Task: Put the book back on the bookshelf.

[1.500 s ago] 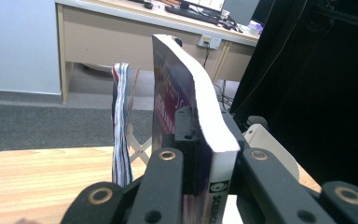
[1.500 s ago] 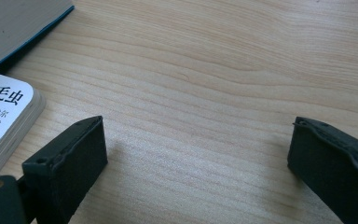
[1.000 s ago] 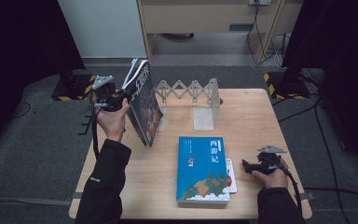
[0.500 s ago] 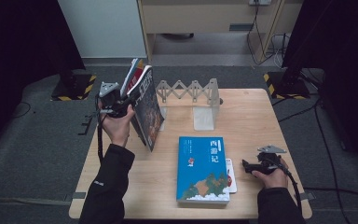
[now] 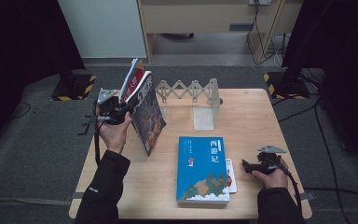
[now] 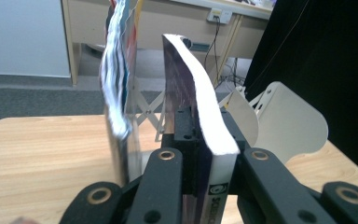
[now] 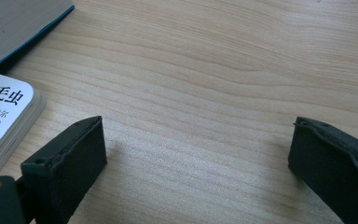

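Blue-covered book (image 5: 202, 169) reading "西游记" lies at the pale wooden desk's (image 5: 251, 116) six o'clock, left gripper (image 5: 121, 111) jaws pinching a dark book (image 5: 148, 116), right gripper (image 5: 248, 166) jaws spread.

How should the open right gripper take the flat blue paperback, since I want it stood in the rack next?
Probably by the long right edge of the blue paperback, coming in level from the right, where the right gripper already rests. The book lies flat on the wooden table, but a small white book beneath props that edge up, leaving room for a lower jaw.
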A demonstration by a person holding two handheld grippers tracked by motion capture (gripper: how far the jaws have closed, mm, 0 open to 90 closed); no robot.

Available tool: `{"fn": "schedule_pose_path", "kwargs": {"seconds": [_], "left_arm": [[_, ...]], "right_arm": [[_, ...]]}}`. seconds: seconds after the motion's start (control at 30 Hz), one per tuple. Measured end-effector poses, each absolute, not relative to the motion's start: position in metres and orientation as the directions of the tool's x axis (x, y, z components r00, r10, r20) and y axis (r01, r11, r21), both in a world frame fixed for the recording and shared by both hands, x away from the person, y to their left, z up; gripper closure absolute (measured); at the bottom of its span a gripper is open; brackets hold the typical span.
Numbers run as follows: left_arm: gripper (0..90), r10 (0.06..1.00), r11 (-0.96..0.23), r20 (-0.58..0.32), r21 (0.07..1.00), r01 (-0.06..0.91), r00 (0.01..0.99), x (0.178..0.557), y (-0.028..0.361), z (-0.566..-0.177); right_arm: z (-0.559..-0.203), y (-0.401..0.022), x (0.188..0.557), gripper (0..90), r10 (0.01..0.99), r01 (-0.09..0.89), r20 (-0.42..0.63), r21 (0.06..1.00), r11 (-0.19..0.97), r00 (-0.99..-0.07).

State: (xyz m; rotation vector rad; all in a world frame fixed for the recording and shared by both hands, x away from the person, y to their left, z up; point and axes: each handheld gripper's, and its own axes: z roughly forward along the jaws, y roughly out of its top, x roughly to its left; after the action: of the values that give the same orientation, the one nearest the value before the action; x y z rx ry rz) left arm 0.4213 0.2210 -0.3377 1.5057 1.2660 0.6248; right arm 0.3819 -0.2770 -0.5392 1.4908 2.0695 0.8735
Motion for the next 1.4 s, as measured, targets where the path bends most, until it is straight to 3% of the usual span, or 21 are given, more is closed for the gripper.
{"fn": "schedule_pose_path", "kwargs": {"seconds": [0.77,1.4], "left_arm": [[81.4,0.925,-0.005,-0.17,0.889,0.458,0.341,0.399,0.223,-0.345],[82.0,0.951,0.07,-0.167,0.936,0.344,0.261,0.422,0.21,-0.315]], "right_arm": [[-0.539,-0.277,0.382,4.3,0.947,0.669,0.011,0.71,0.219,-0.322],[-0.539,-0.277,0.382,3.8,0.946,0.667,0.01,0.711,0.221,-0.324]]}}
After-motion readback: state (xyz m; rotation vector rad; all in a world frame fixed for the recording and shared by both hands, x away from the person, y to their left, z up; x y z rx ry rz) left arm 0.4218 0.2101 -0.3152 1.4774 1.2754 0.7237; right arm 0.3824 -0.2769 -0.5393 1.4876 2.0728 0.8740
